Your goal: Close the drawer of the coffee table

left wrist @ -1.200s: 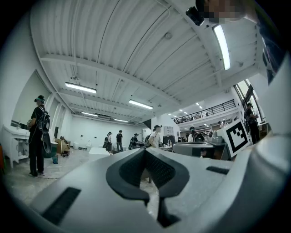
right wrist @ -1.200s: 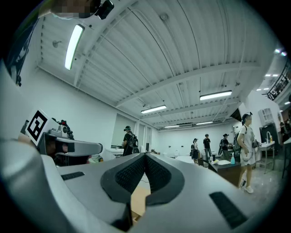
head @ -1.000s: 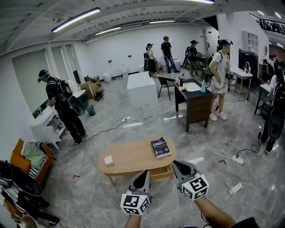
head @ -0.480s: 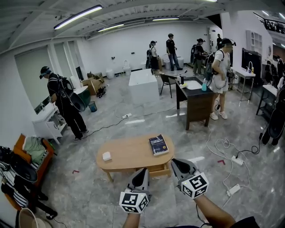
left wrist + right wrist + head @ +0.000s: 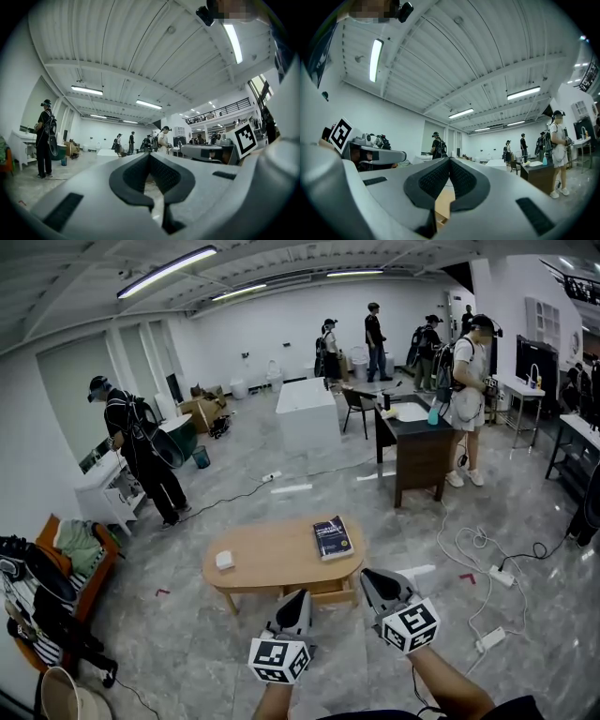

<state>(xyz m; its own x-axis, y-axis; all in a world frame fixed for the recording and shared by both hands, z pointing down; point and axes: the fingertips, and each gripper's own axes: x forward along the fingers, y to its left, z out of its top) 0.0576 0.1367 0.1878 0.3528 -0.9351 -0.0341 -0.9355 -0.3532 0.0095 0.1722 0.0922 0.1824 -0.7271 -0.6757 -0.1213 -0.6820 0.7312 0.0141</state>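
In the head view the drawer (image 5: pixel 330 593) stands pulled out under the near edge of the coffee table (image 5: pixel 272 563), toward its right end, so a square push on its front looks best. The left gripper (image 5: pixel 298 600) and right gripper (image 5: pixel 373 579) hover just short of it, tips forward. The left gripper view shows its jaws pressed together and empty, and the right gripper view shows jaws likewise clenched on nothing, with pale wood beneath.

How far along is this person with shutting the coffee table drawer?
Nothing looks done yet: the drawer sticks out from under the coffee table. In hand: the left gripper and right gripper hover near it, jaws together, holding nothing. Left to do: reach the drawer front and push it flush.
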